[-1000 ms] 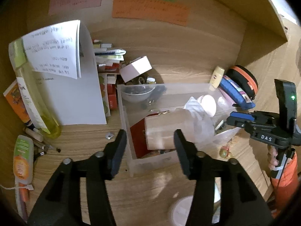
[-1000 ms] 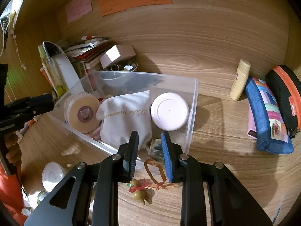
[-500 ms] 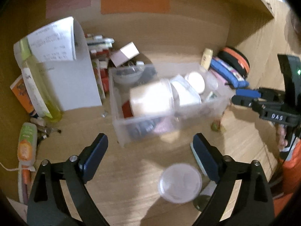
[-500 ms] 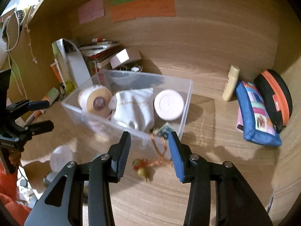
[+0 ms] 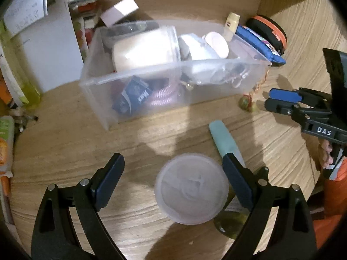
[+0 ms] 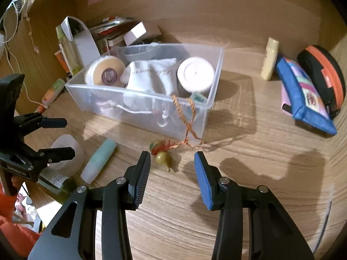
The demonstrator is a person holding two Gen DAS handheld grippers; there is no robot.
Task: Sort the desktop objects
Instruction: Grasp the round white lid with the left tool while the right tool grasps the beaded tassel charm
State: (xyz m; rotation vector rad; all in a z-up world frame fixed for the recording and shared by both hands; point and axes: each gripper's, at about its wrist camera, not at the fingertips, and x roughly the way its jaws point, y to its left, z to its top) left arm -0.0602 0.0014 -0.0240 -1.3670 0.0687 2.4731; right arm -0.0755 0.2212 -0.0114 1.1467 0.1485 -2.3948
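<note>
A clear plastic box [image 5: 130, 77] [image 6: 97, 99] stands mid-desk, holding a cream jar [image 5: 143, 47] on its side, a white pouch [image 6: 151, 75] and a white round tub [image 6: 195, 73]. My left gripper [image 5: 171, 164] is open wide over the desk in front of the box. A translucent round jar [image 5: 192, 187] [image 6: 67, 149] sits between its fingers, near the right one, unpressed. My right gripper [image 6: 172, 160] [image 5: 279, 99] is open. A green bead charm [image 6: 162, 156] [image 5: 246, 104] lies between its fingertips, with its orange cord [image 6: 184, 112] draped over the box rim.
A teal tube [image 5: 223, 138] [image 6: 99, 160] and a green glass bottle [image 6: 63, 184] lie beside the round jar. At the right lie a blue pencil case [image 6: 303, 95], a black-orange case [image 6: 323, 73] and a cream bottle [image 6: 270, 58]. Papers [image 5: 43, 43] and bottles crowd the left wall.
My left gripper opened, left the cream jar in the box and drew back down over the round jar. My right gripper opened and pulled back from the box to the charm.
</note>
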